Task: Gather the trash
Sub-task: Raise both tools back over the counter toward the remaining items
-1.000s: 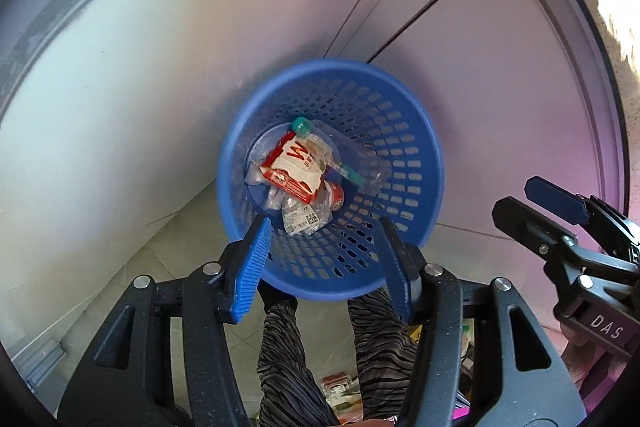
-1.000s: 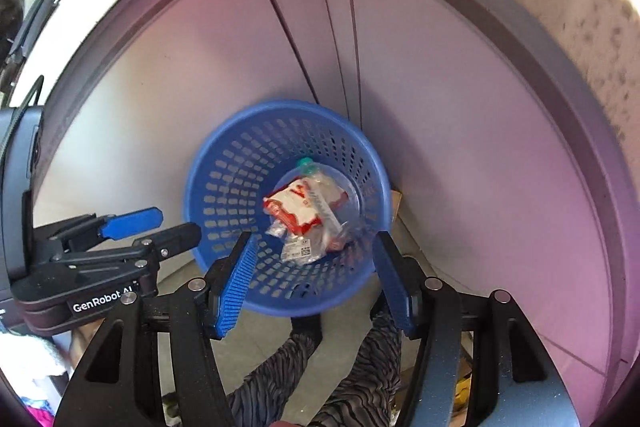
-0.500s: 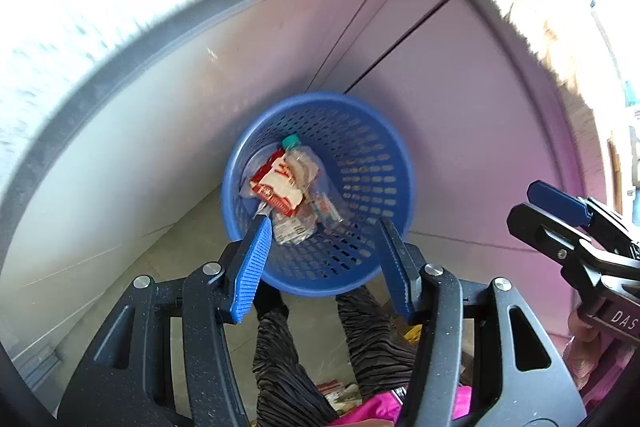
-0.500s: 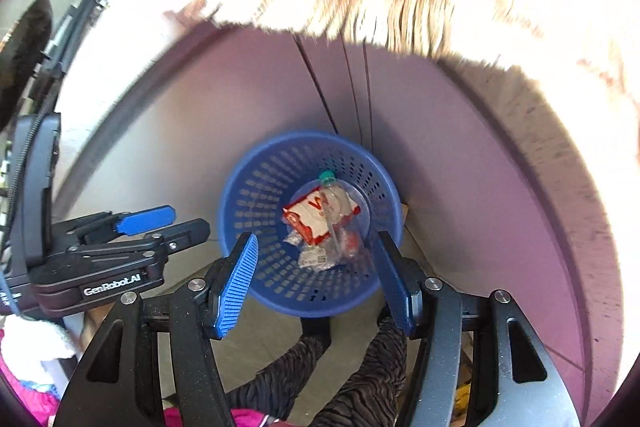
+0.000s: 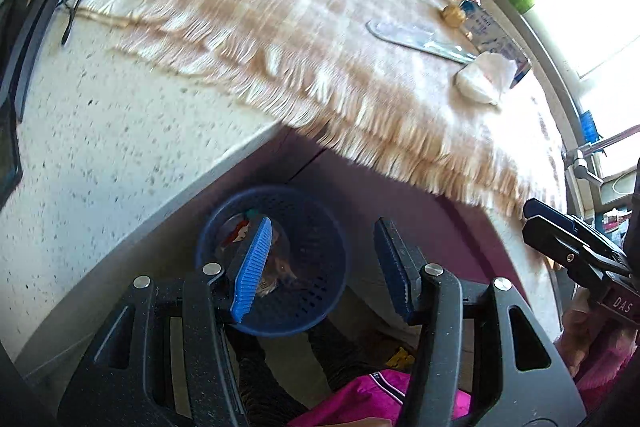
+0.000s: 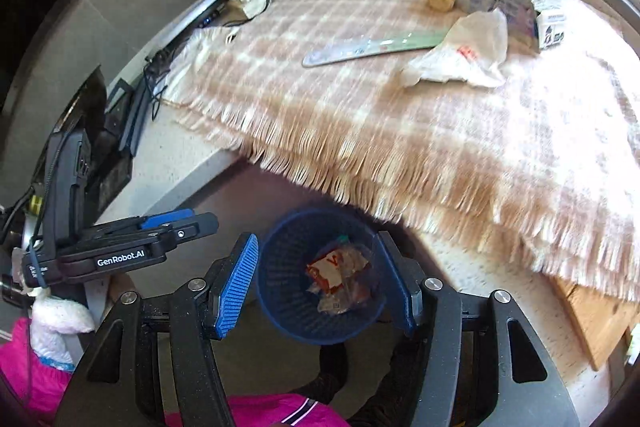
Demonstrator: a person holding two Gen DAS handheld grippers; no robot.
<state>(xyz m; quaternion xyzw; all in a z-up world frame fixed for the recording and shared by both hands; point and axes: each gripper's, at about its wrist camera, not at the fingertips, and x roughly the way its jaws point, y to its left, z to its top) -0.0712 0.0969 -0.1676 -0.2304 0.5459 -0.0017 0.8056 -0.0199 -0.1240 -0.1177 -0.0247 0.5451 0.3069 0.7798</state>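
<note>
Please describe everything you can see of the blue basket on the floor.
The blue basket is a round, perforated bin that looks like plastic. It stands upright on the floor, below the counter edge and the fringed cloth. Inside lie a red-and-white wrapper and crumpled clear plastic. No gripper touches it.

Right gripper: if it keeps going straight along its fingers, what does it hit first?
Probably the blue basket, which sits between the open right gripper fingers, wrappers inside. Nothing shows in between, though depth is unclear.
</note>
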